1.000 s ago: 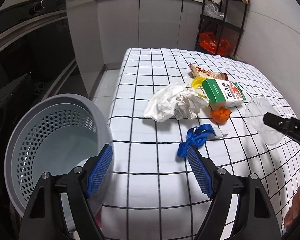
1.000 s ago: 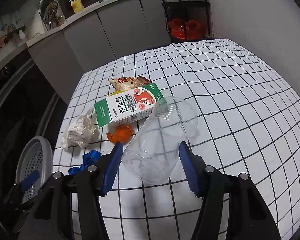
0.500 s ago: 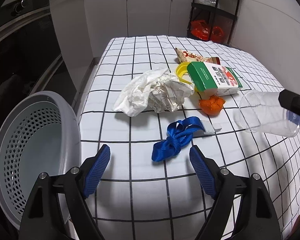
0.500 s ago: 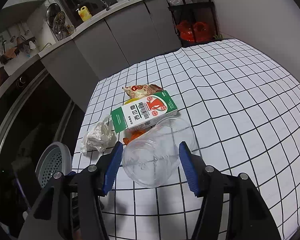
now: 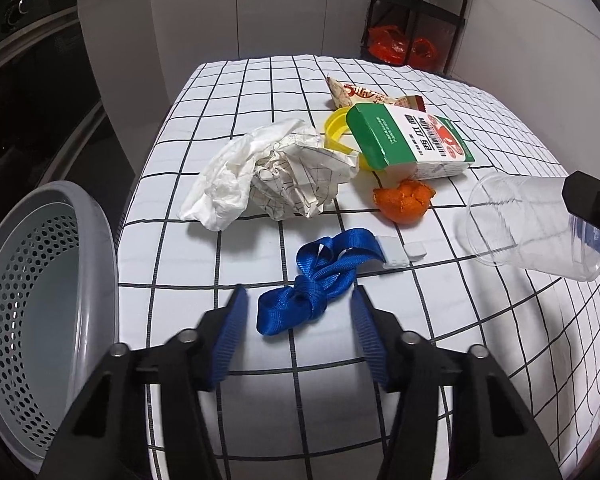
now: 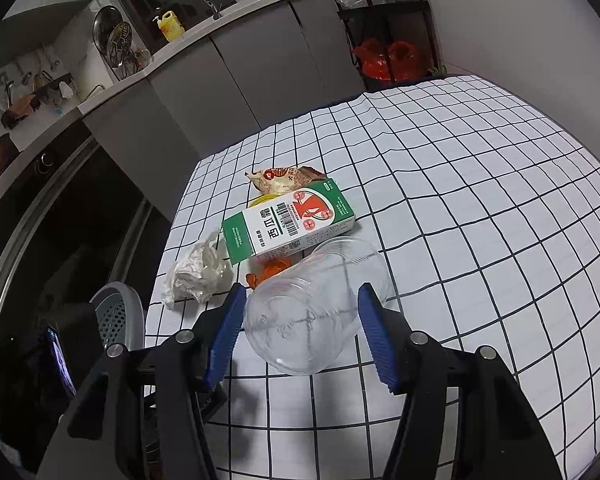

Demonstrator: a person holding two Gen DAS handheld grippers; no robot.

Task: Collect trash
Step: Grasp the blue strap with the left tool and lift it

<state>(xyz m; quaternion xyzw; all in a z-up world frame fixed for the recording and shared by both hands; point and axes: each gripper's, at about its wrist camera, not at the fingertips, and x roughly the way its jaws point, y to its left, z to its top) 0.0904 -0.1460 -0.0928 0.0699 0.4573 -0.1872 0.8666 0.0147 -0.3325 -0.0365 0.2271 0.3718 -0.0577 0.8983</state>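
Left gripper [image 5: 298, 304]: jaws have just been narrowing and stand half-closed over the near end of the blue strap [image 5: 314, 282]; a gap is seen on both sides, so nothing is pinched.
Blue strap: knotted, flat on the checked tablecloth [image 5: 480, 112], its white clip [image 5: 404, 252] lying just beyond the right pad.
Right gripper [image 6: 302, 320]: closed on the clear plastic cup [image 6: 316, 308], which is held on its side with the mouth away from the tool — nothing is seen inside it.
Grey basket [image 5: 40, 320]: a perforated bin off the table edge, to the left of the left gripper; its pale bottom is seen bare.
Orange peel [image 5: 404, 202]: beyond the strap, near the cup's base in the left wrist view.
Crumpled paper [image 5: 276, 176]: a white wad ahead and slightly left of the left gripper.
Green and white carton [image 5: 412, 142]: shut, on its side further off; contents cannot be told.
Yellow ring [image 5: 336, 132]: partly hidden between paper and carton.
Snack wrapper [image 5: 360, 96]: farthest — behind the carton.
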